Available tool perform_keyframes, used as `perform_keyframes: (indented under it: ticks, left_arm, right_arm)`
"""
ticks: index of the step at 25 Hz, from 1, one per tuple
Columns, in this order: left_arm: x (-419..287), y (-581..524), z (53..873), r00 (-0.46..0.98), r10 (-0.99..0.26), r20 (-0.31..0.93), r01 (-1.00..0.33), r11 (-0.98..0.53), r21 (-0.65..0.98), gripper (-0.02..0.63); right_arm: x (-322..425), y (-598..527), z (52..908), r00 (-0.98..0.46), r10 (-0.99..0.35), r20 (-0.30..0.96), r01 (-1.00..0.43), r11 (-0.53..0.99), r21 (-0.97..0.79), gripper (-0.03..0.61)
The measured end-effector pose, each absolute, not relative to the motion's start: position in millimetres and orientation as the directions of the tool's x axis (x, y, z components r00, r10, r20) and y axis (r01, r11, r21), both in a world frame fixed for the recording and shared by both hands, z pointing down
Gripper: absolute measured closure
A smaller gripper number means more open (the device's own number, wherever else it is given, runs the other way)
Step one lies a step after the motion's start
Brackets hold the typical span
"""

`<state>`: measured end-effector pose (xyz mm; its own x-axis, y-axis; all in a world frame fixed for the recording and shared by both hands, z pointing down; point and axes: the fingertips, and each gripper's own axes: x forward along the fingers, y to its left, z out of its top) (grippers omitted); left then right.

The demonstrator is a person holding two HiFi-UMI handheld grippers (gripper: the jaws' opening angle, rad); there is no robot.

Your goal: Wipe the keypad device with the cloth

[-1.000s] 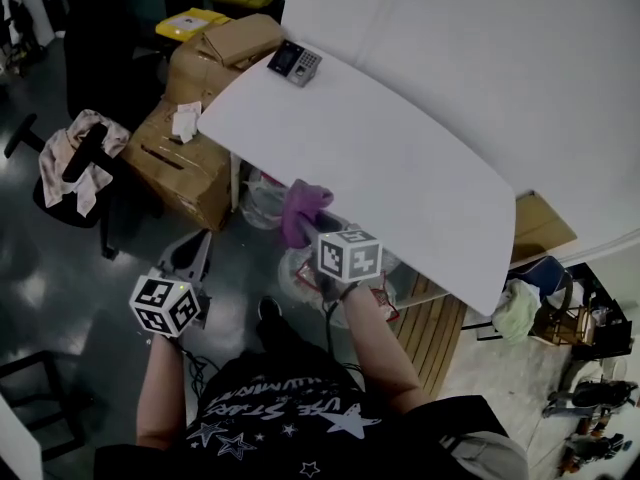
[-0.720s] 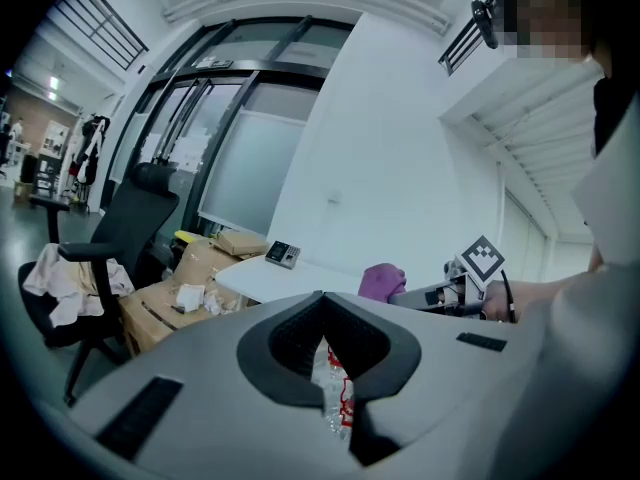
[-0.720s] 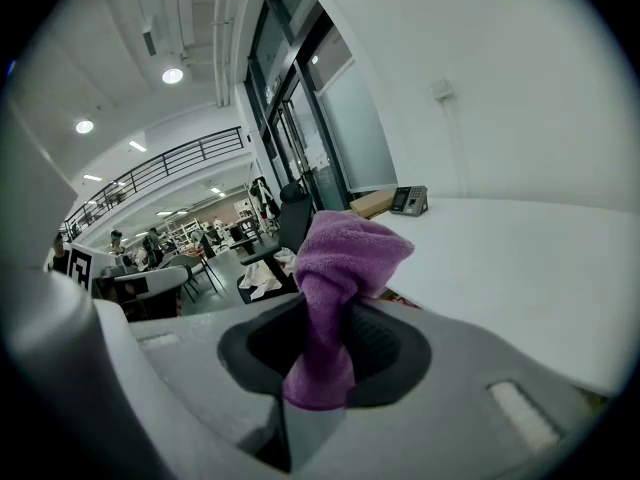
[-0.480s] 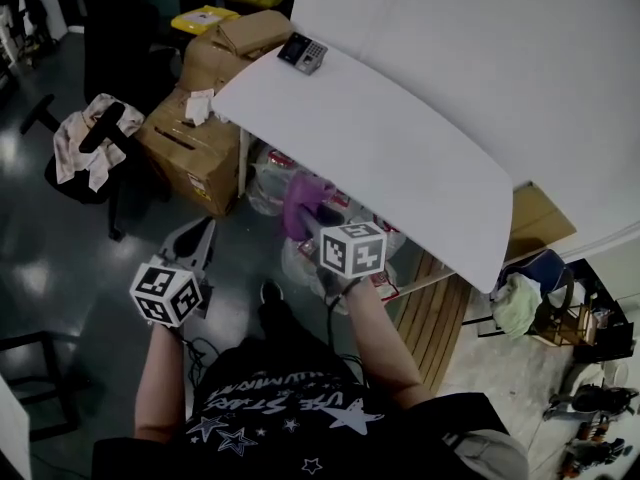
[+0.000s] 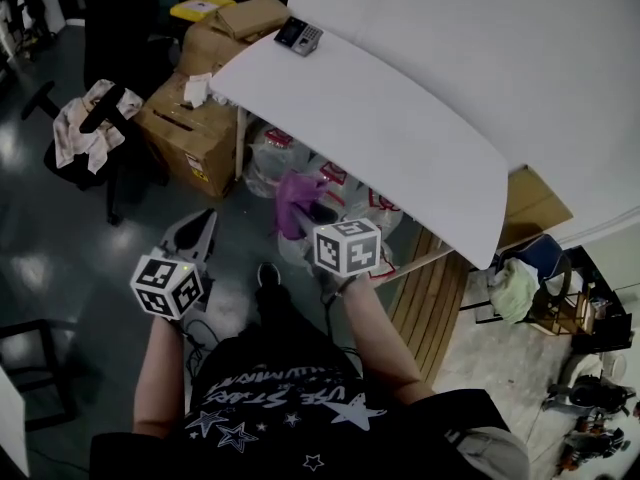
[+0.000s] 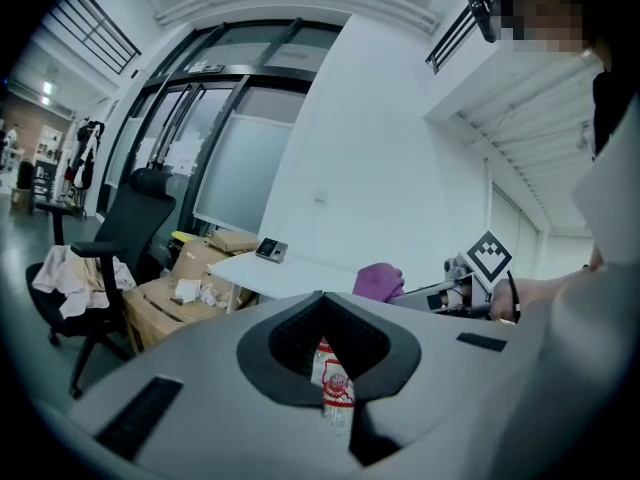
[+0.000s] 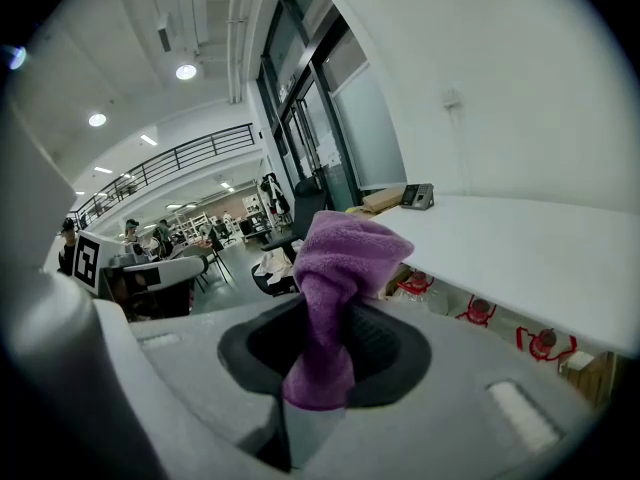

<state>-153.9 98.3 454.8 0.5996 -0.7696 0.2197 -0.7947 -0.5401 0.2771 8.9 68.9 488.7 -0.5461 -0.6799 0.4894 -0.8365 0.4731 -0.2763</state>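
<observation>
I have the right gripper [image 5: 305, 220] pinched tight on the purple cloth [image 5: 297, 196]. The jaws bite its lower end, so a bunched wad stands up ahead of the tips, which I judge is the part meant to meet the device. The left gripper [image 5: 198, 230] has nothing in it. Its jaws are drawn together to a sliver, and through that sliver I only see bottles on the floor beyond. It hangs low on my left, which suits it, as the wipe looks like a one-gripper job unless the device needs steadying. The keypad device [image 5: 299, 36] sits at the far corner of the white table [image 5: 420, 158], lying flat near the edge above the cardboard boxes [image 5: 190, 133]. It is well apart from both grippers, which are out over the floor on the near side of the table. So I reckon the wiping has not begun, and the next thing called for is carrying the cloth across to that corner, low enough to press the wad onto the keys.
</observation>
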Motion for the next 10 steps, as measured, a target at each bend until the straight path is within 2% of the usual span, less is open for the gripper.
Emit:
perform_keyframes:
  ticks: [10]
  left_arm:
    - [-159,119,462,0.614,-0.760,0.215,-0.784,-0.554,0.280,0.607]
  right_arm:
    - [2,94,494,-0.544,-0.681,0.490,-0.838,0.475,-0.270,0.480]
